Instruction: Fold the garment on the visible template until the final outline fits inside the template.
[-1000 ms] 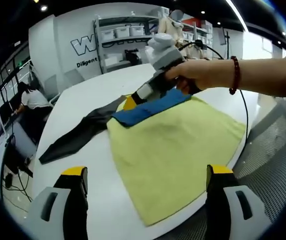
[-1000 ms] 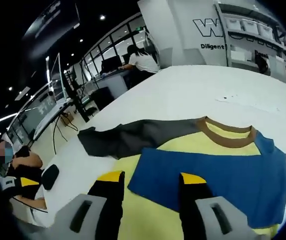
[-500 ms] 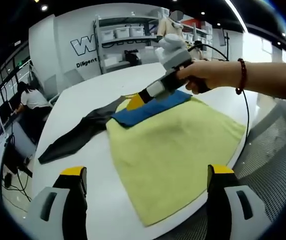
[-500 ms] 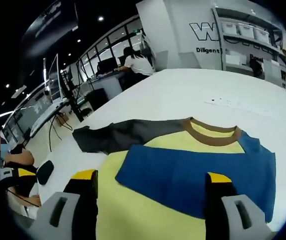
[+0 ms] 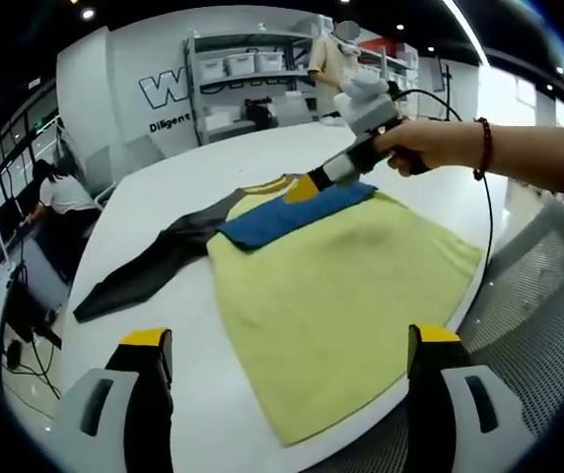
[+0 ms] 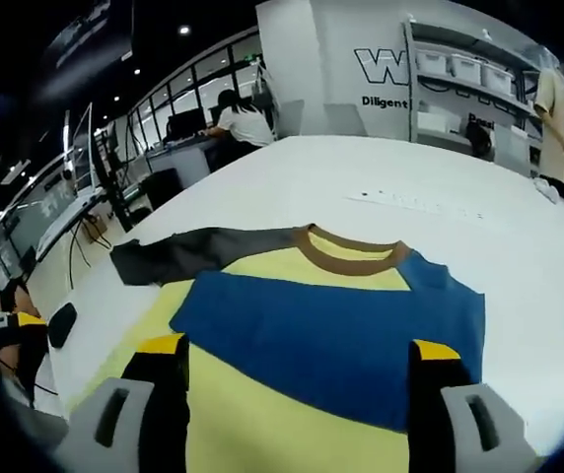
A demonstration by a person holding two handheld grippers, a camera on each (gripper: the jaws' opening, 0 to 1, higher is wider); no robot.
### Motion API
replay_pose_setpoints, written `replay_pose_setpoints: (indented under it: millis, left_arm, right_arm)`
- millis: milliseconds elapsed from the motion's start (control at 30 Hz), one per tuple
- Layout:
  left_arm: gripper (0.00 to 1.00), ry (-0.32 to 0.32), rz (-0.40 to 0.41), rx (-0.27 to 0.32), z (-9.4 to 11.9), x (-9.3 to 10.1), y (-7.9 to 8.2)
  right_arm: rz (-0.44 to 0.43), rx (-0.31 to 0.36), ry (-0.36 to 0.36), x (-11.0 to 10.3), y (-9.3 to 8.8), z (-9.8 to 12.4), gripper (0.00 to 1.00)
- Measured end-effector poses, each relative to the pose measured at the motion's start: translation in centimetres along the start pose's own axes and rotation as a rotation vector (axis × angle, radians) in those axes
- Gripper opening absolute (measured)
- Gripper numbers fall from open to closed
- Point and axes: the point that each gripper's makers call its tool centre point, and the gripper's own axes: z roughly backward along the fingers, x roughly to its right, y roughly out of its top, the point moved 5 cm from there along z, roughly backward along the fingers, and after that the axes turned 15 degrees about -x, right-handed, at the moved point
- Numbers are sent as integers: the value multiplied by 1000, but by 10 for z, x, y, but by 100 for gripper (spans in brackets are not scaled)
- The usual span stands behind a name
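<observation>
A yellow shirt (image 5: 341, 286) lies flat on the white table (image 5: 164, 197), its hem toward my left gripper. Its blue sleeve (image 5: 287, 212) is folded across the chest, and the dark grey sleeve (image 5: 149, 271) stretches out to the left. My left gripper (image 5: 287, 337) hovers open near the hem with nothing between its jaws. A hand holds my right gripper (image 5: 305, 187) above the collar end. In the right gripper view, the brown collar (image 6: 349, 258), blue sleeve (image 6: 331, 330) and grey sleeve (image 6: 183, 254) lie ahead of my right gripper (image 6: 299, 347), which is open and holds nothing.
The table's rounded edge (image 5: 381, 419) runs close to the hem, with a mesh chair (image 5: 548, 286) beyond it. Shelves with white bins (image 5: 243, 64) and a mannequin (image 5: 331, 54) stand at the back. A person (image 5: 60, 197) works at a desk to the left.
My right gripper opened wide, let go of the blue sleeve's edge, then lifted and drew back toward the collar end. The left gripper and the shirt stayed put.
</observation>
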Motion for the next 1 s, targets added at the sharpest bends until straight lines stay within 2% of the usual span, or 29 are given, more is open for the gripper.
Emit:
replay_pose_setpoints:
  millis: [367, 600, 900, 1000]
  left_arm:
    - [97, -5, -1, -3, 0, 1, -1]
    - [97, -9, -3, -3, 0, 2, -1]
    - [96, -12, -1, -4, 0, 1, -1]
    - [96, -13, -2, -4, 0, 2, -1]
  right_arm:
    - [-73, -11, -55, 38, -17, 12, 89]
    - [-118, -13, -76, 55, -29, 17, 86]
    - [-156, -15, -119, 76, -42, 23, 75]
    - [-159, -8, -138, 80, -46, 27, 68]
